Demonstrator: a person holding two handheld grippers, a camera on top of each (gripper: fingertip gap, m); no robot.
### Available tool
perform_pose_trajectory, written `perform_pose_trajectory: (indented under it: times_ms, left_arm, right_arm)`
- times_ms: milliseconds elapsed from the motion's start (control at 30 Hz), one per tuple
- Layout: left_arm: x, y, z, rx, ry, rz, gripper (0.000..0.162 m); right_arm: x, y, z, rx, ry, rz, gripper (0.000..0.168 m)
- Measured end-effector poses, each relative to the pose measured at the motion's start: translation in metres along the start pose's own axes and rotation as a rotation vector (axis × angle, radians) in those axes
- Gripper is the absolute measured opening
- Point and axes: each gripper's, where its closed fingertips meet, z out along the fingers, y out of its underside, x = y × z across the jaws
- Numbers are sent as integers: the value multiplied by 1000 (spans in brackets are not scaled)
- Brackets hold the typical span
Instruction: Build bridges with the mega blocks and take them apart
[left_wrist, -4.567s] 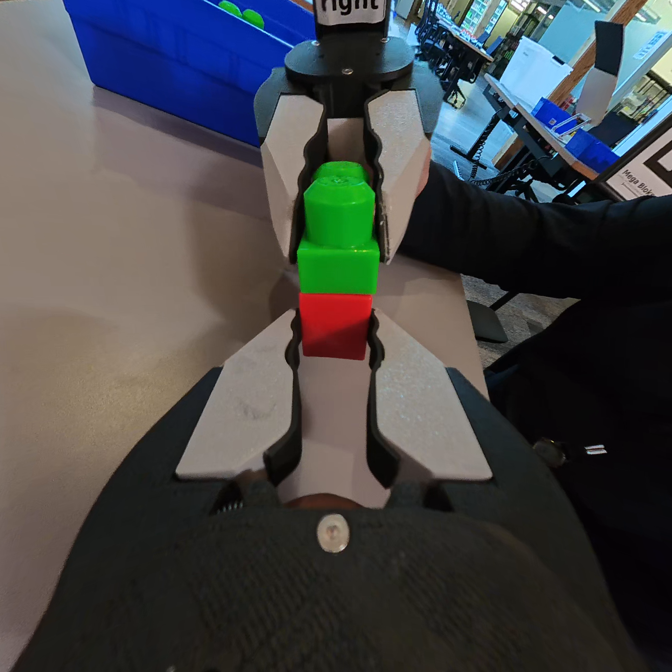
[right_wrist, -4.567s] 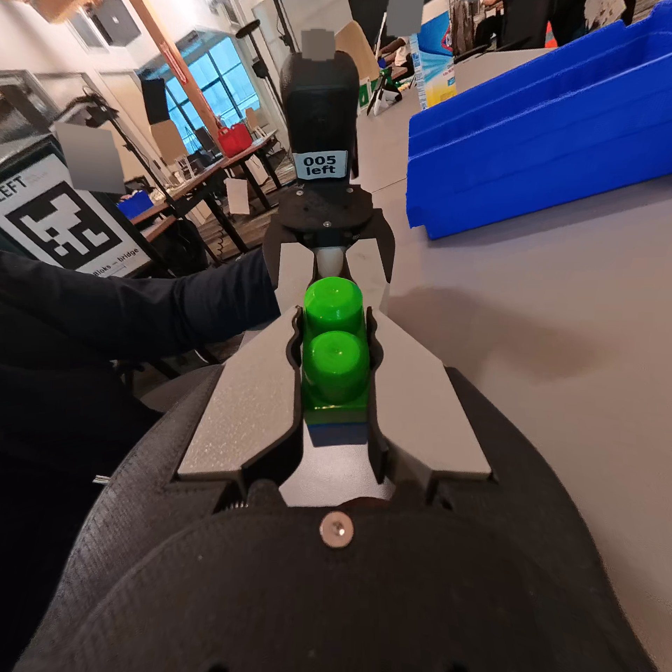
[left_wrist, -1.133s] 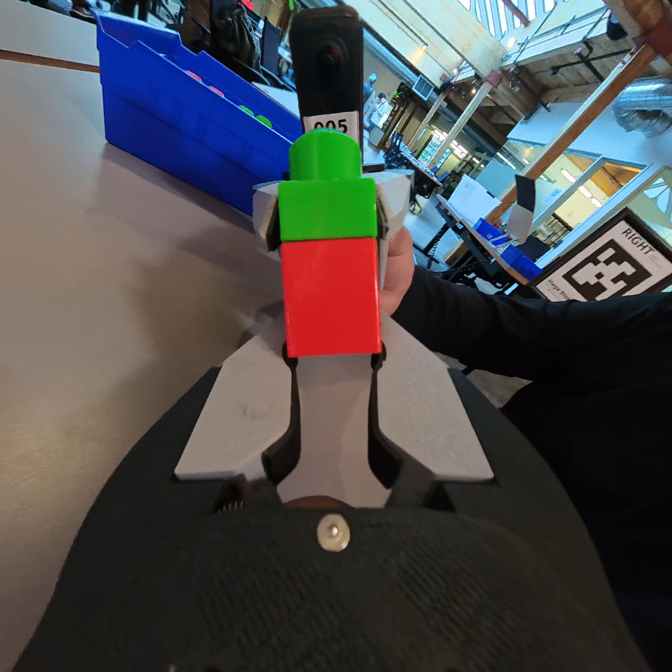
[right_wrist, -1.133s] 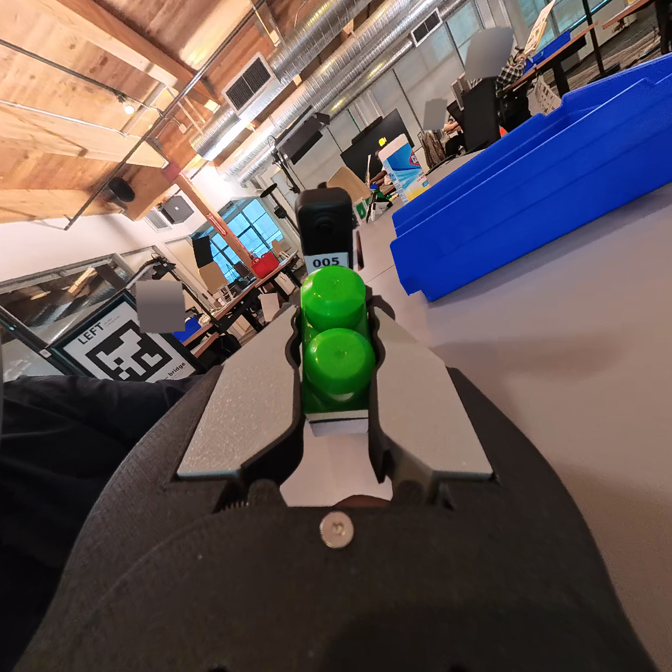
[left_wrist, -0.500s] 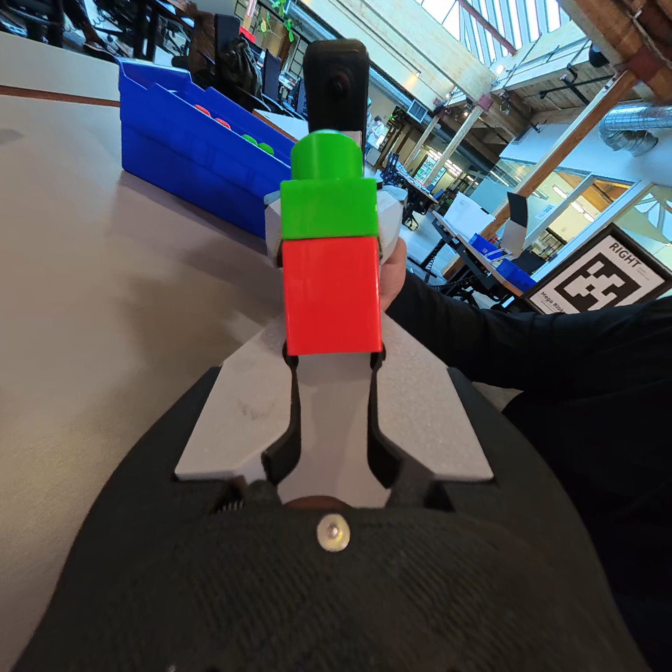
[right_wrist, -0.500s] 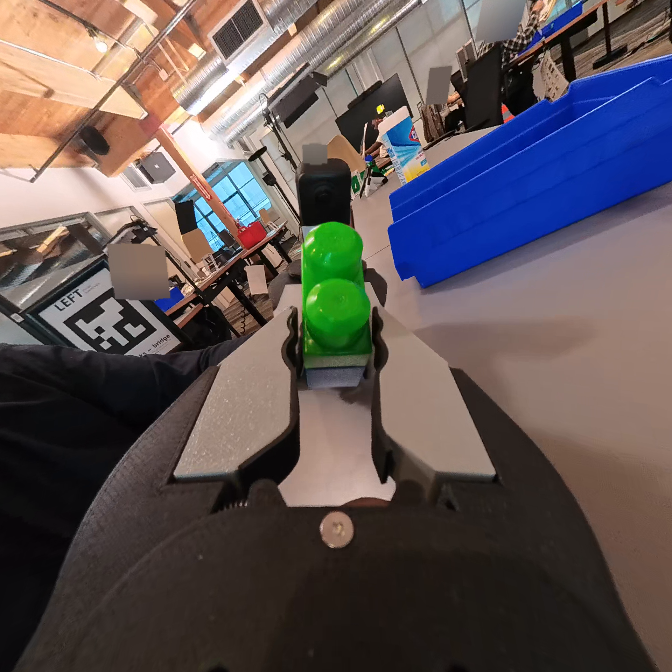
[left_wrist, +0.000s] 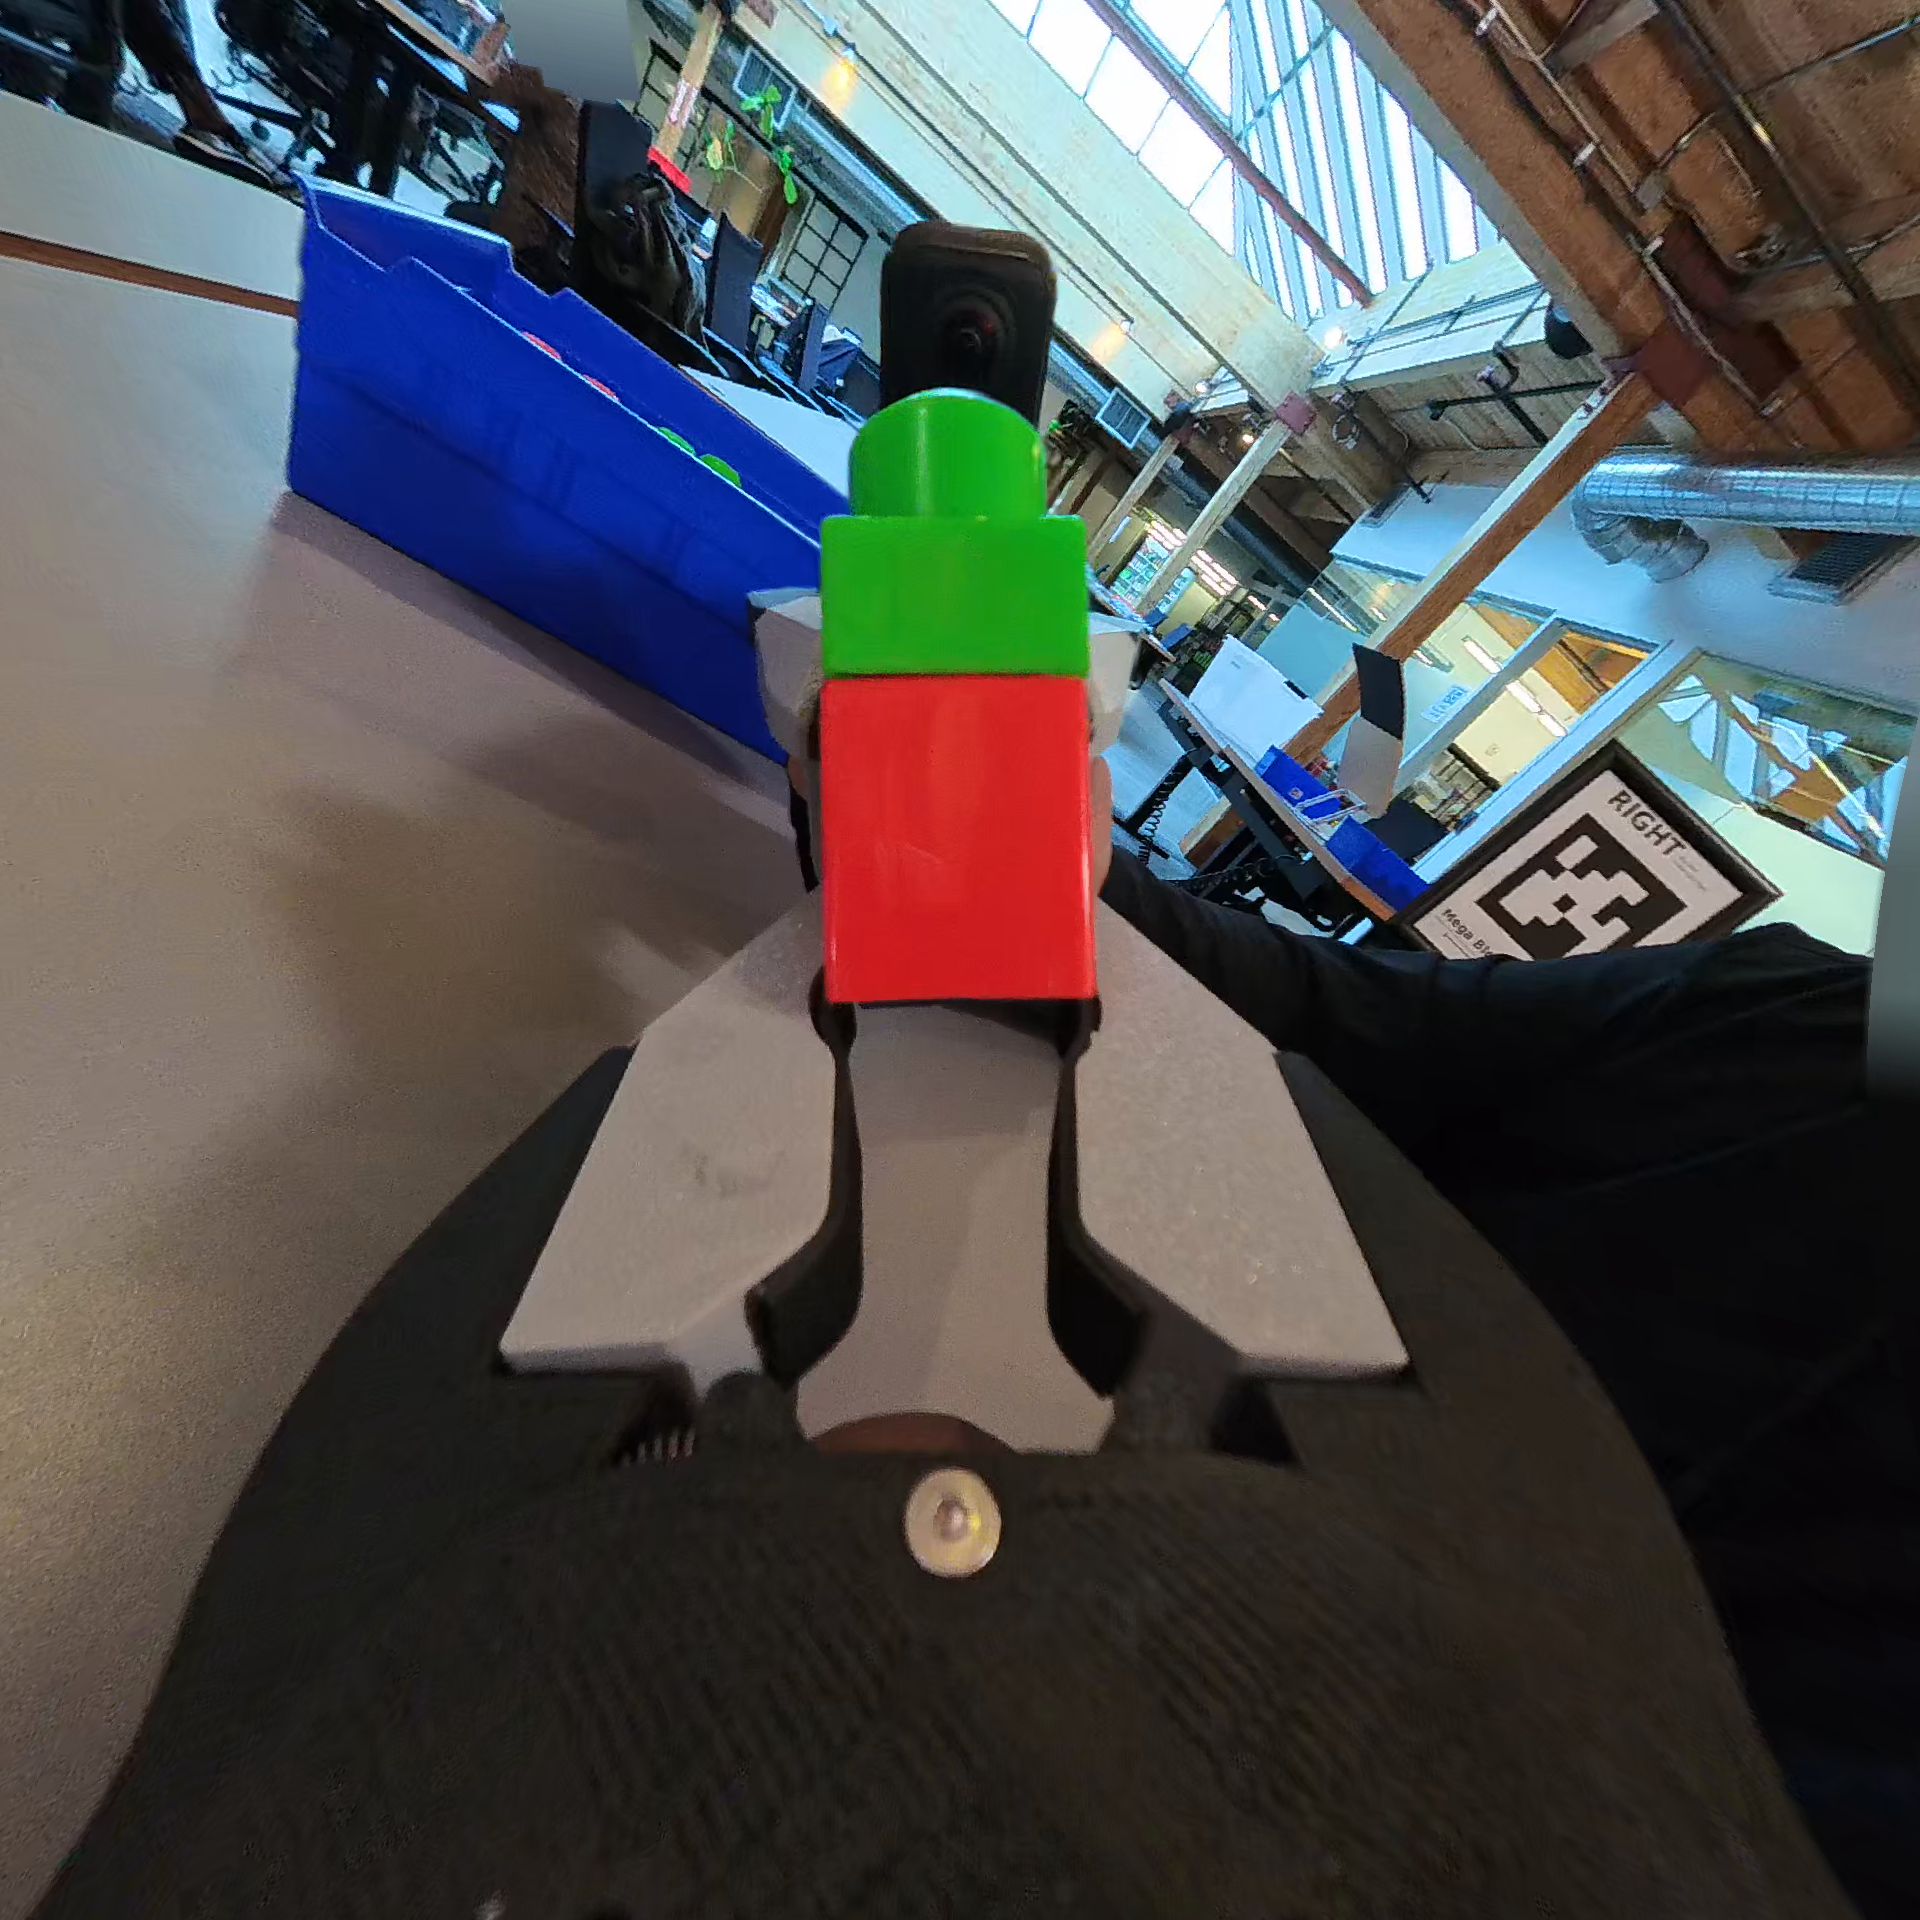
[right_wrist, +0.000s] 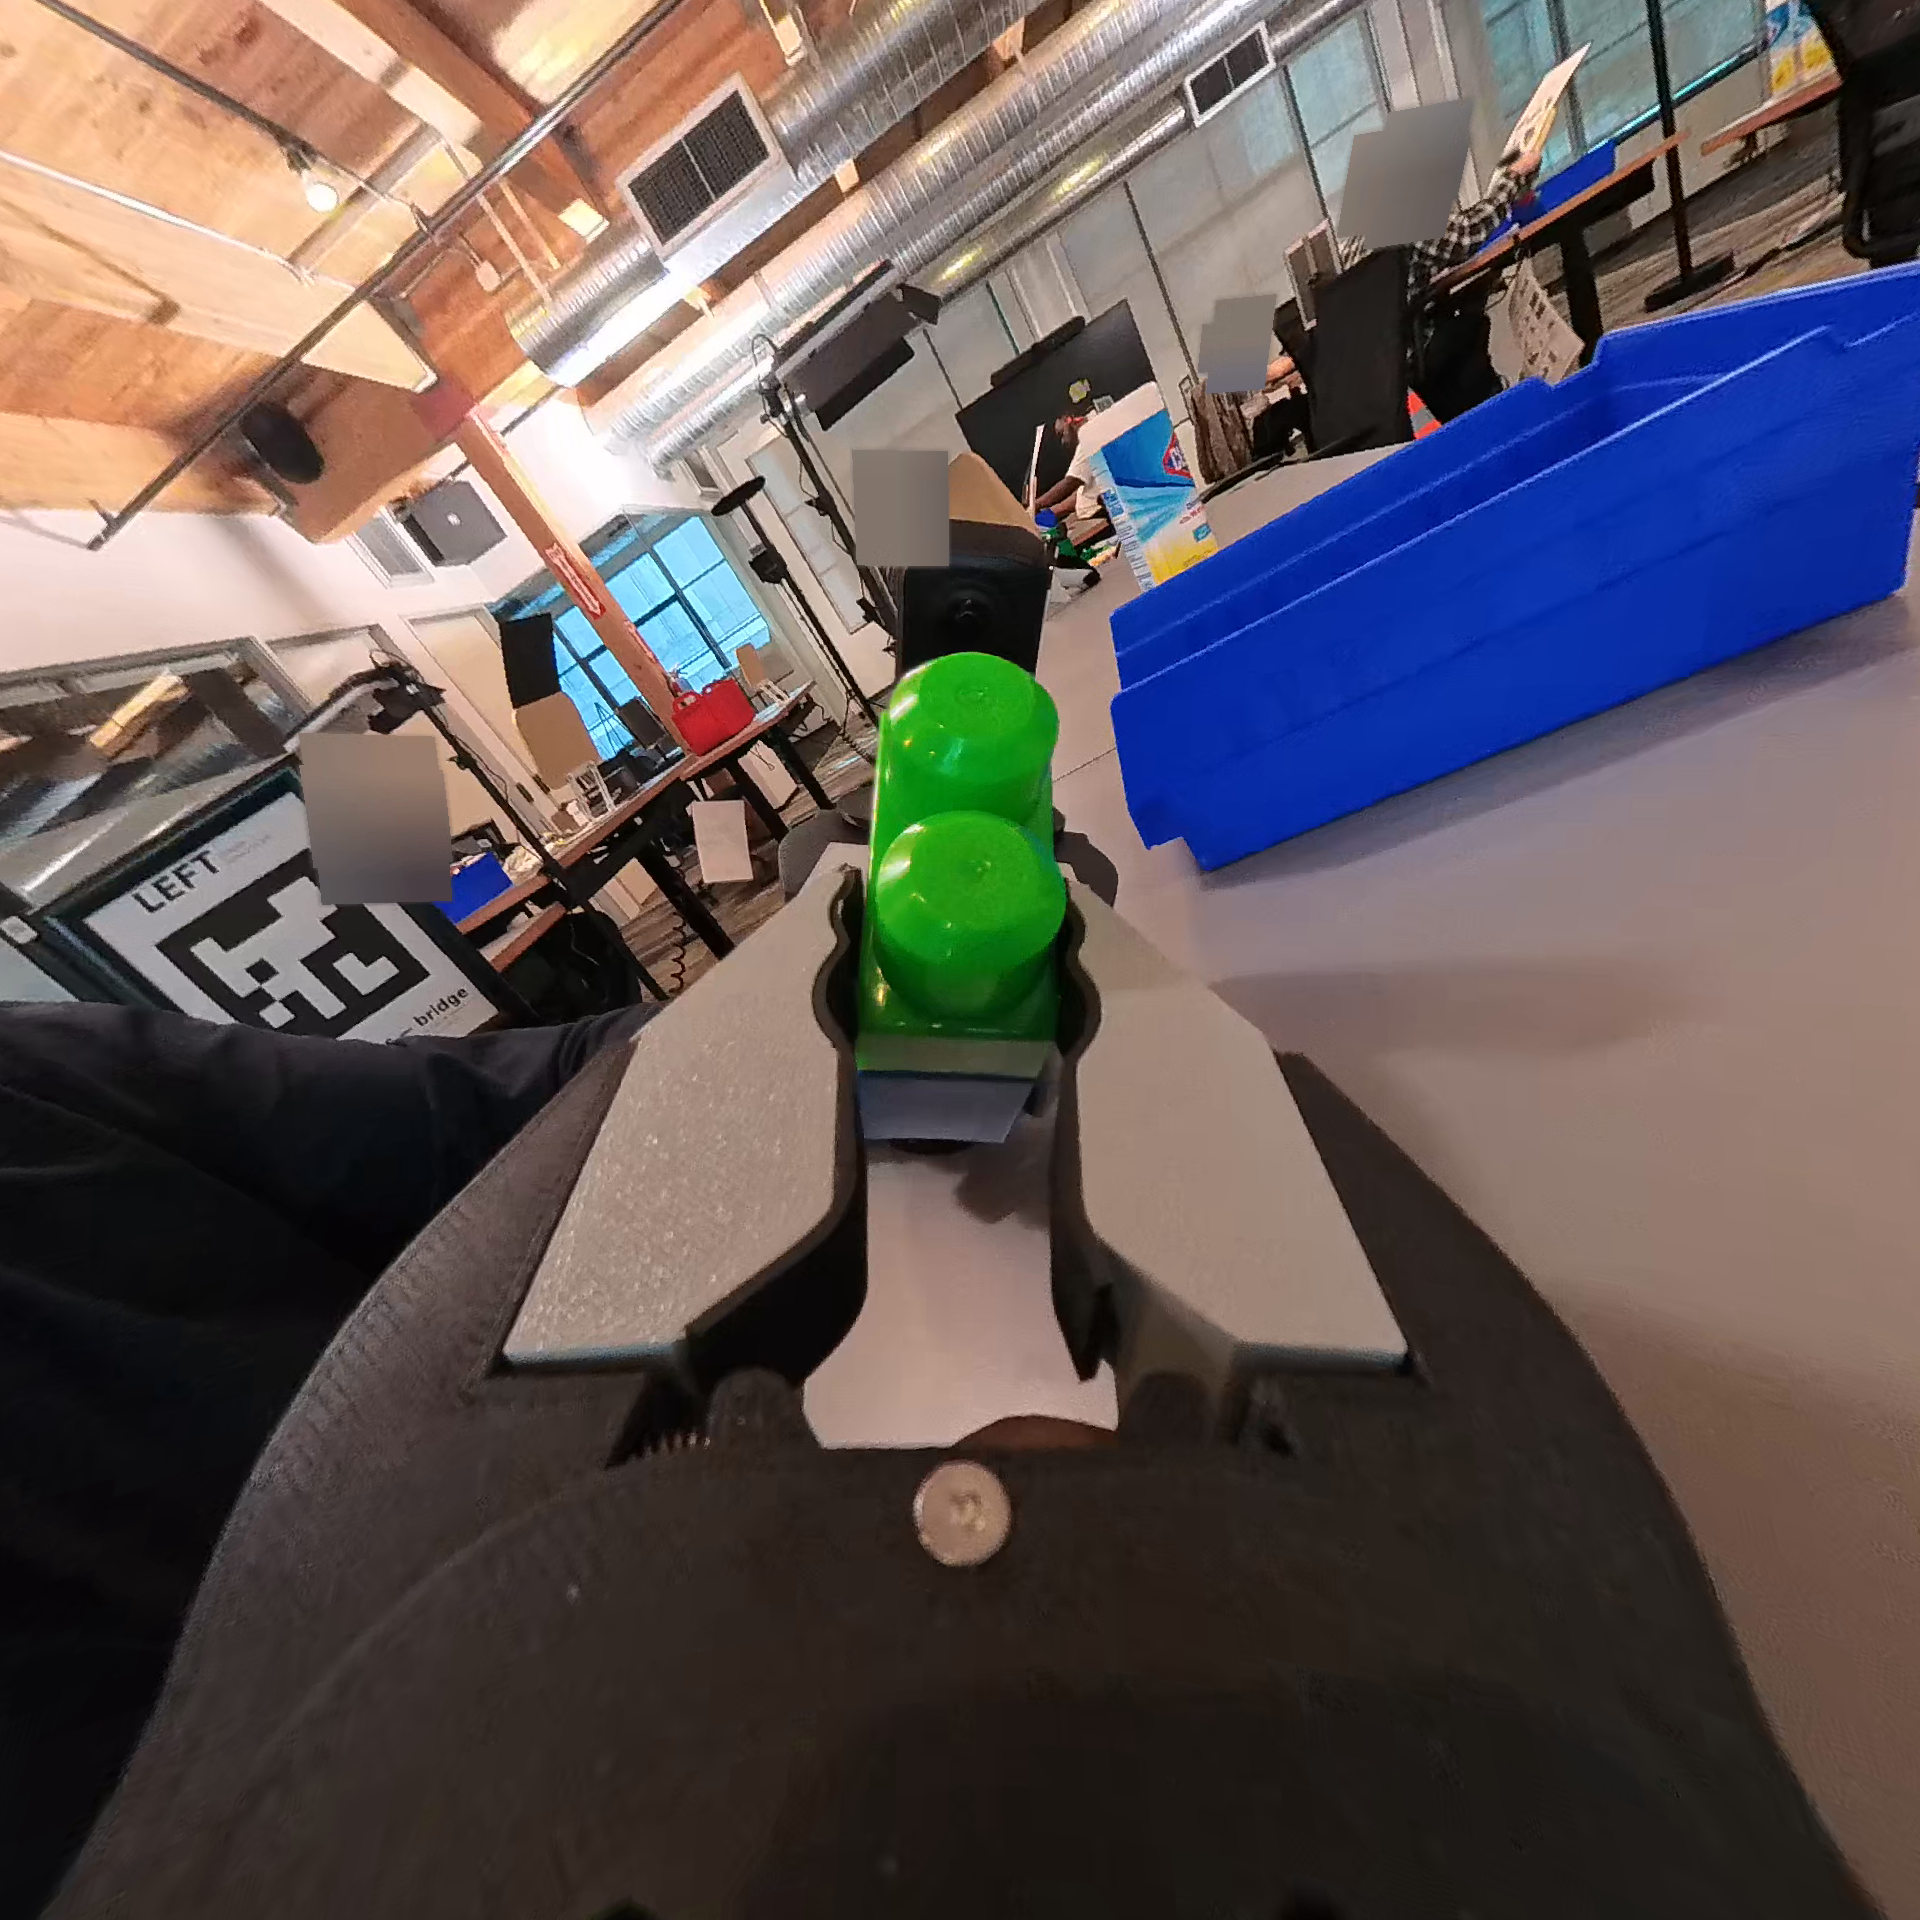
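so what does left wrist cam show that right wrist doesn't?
Only left wrist: the red block under the green one, gripped in the left gripper, and small red and green pieces inside the blue bin.

Only right wrist: both studs of the green block, its base gripped in the right gripper, and a blue-and-white box on the table beyond the bin.

Both: the green block, the bin, the grey table, and the opposite gripper behind the blocks.

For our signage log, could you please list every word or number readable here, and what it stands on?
I do not copy out writing; its bearers are:
Framed code sign, left wrist view: printed words.
Second framed code sign, right wrist view: printed words.
Blue-and-white box: brand print, blurred.
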Motion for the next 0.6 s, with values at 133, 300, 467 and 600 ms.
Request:
perform_pose_trajectory:
  times_ms: [133,300,467,600]
  left_arm:
    - [-4,-4,0,11,-74,62,34]
    - [-5,-1,-1,16,-35,-23,34]
    - [-8,-2,0,40,-44,-31,33]
    - [-10,-2,-1,14,-116,72,33]
  right_arm:
    - [1,1,-1,12,-16,37,33]
    - [4,6,-1,-20,10,22,33]
    - [8,5,-1,-7,37,9,33]
    - [5,4,0,3,14,10,33]
